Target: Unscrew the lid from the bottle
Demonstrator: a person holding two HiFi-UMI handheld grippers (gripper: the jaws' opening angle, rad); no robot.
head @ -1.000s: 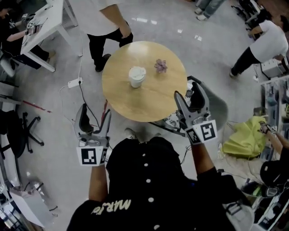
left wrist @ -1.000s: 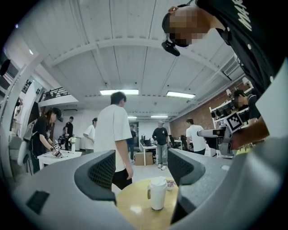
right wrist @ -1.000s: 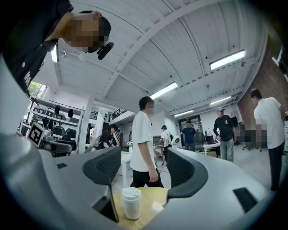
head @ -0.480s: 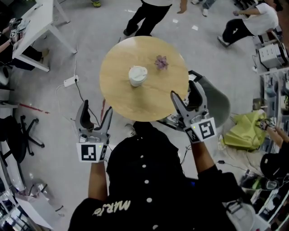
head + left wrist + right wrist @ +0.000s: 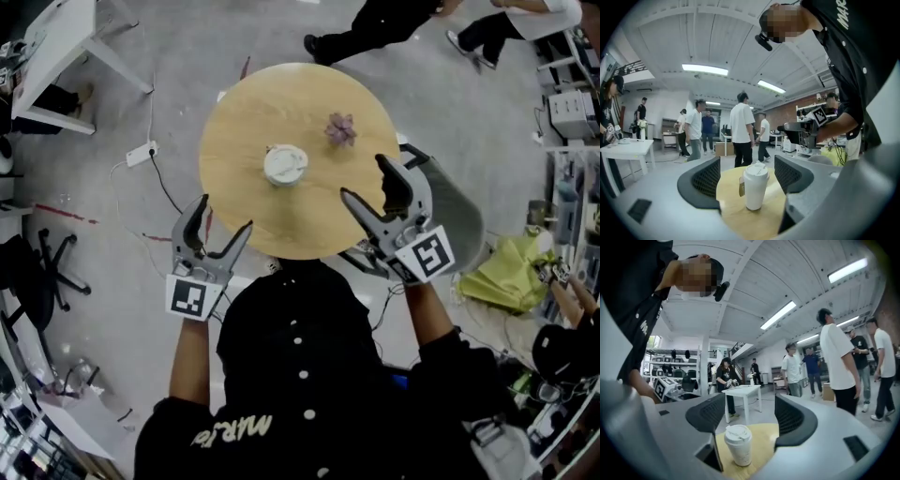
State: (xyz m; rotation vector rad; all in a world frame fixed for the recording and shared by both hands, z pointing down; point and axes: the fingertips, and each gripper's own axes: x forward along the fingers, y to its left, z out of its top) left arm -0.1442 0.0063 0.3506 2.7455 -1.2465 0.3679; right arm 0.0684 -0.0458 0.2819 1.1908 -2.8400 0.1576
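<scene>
Approach stage. The bottle (image 5: 284,166) stands upright near the middle of the table (image 5: 309,225), its lid (image 5: 284,160) apparently seated, though small in view. The left gripper (image 5: 223,216) and right gripper (image 5: 365,178) hover short of it, jaws wide and empty. Next, one should clamp the body and the other the lid.

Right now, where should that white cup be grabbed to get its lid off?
It stands upright, so probably hold the cup by its wall from the left with the left gripper, and close the right gripper around the round lid from above.

White bottle (image 5: 285,165), tan table (image 5: 244,122)
</scene>
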